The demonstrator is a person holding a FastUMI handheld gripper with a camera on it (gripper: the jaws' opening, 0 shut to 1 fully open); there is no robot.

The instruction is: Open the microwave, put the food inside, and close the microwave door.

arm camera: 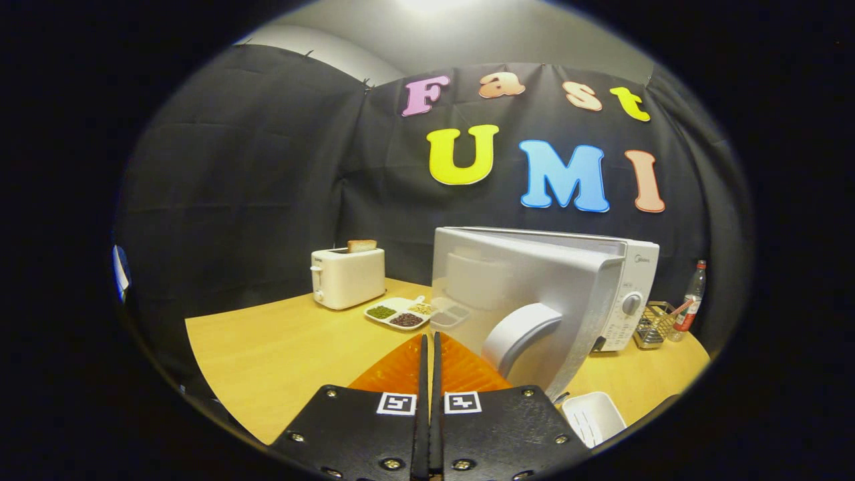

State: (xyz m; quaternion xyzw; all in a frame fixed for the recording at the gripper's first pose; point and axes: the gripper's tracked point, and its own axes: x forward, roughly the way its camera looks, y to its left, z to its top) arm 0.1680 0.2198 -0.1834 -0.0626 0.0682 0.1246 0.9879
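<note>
1. Gripper [429, 341]: fingers pressed together with nothing between them, tips aimed at the edge of the swung-out door just ahead.
2. Left and beyond, a white toaster [347, 276] with a slice of toast [361, 245] stands on the wooden table [267, 361].
3. Next comes the divided food tray [399, 312], lying between toaster and microwave, partly seen through the door glass.
4. Rightward, the microwave door [507, 294] stands partly open, its handle [518, 333] near the fingertips; the microwave [631, 287] body sits behind.
5. Risk: reaching for the tray around the door could knock the door or spill the compartments if it is gripped tilted.
6. Far right stand a wire basket [654, 324] and a bottle [691, 297].
</note>
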